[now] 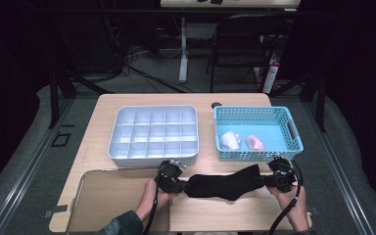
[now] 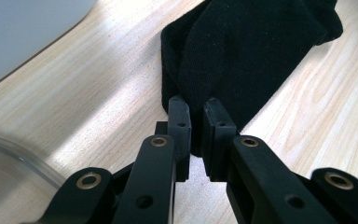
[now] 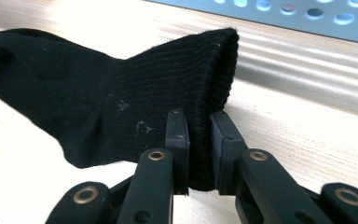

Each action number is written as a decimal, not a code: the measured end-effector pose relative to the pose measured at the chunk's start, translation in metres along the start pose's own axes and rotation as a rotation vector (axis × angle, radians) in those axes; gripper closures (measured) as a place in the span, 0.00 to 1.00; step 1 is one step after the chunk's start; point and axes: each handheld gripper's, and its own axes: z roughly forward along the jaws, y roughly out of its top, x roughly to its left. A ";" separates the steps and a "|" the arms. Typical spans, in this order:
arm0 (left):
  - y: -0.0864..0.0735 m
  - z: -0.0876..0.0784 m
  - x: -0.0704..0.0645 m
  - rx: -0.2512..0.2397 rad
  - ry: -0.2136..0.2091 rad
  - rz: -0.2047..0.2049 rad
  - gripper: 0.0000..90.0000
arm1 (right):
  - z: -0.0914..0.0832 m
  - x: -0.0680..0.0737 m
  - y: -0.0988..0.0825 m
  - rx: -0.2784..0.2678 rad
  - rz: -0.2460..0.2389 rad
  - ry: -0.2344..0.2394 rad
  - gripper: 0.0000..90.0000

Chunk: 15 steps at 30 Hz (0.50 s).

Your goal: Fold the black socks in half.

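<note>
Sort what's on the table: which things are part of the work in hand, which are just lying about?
In use: black sock, left gripper shut on one end, right gripper on the other.
Lying about: grey divided tray, blue basket, white and pink items inside it.

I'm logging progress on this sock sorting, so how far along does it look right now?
Done: nothing is stowed, the divided grey tray sits empty. In hand: the black sock lies on the table, the left gripper shut on its toe end and the right gripper shut on its ribbed cuff. Left: probably folding it, while two pale bundles wait in the blue basket.
</note>
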 end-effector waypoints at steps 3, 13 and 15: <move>0.000 0.001 0.000 0.002 0.001 0.002 0.93 | -0.003 0.003 0.001 -0.011 -0.009 0.004 0.89; -0.001 0.002 0.000 -0.001 0.002 -0.007 0.93 | -0.011 0.016 0.004 -0.031 -0.039 0.006 0.88; -0.001 0.002 0.000 0.000 0.000 -0.008 0.93 | -0.012 0.020 0.005 -0.033 -0.050 0.008 0.88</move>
